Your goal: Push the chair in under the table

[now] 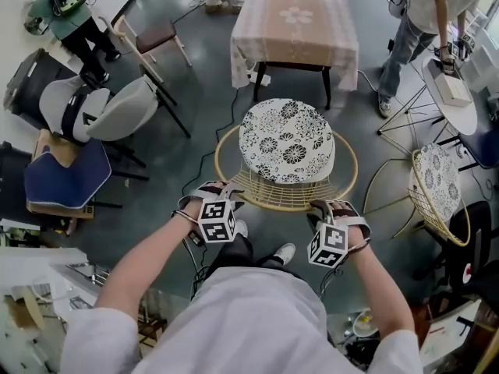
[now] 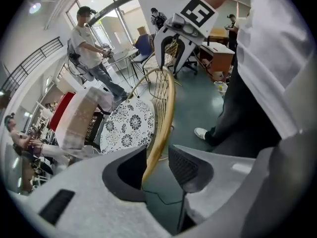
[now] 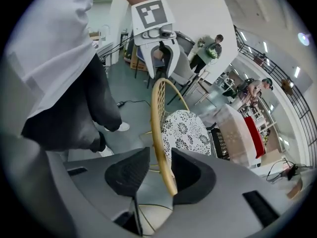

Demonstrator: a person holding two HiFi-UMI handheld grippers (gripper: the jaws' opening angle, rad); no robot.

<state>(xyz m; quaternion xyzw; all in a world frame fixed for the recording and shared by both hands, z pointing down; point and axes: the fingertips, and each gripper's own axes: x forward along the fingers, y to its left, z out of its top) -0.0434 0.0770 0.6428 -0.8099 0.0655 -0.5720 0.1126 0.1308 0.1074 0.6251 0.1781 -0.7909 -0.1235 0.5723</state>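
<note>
Fingers [image 2: 124, 168] spread wide, clamping nothing, straddles the chair [image 1: 285, 142] back rim [image 2: 166, 108] with left gripper [image 2: 156, 165] and right gripper [image 3: 156, 175] to shove it under the worktop [image 1: 295, 26].

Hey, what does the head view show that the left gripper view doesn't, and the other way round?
Only the head view: a grey shell chair and a blue-cushioned chair at the left. Only the left gripper view: the left gripper with its jaws standing apart, the wicker chair's back rim between them, pads not pressing it. Both: the flower-patterned seat cushion, the cloth-covered table beyond it, and the right gripper at the same rim.
</note>
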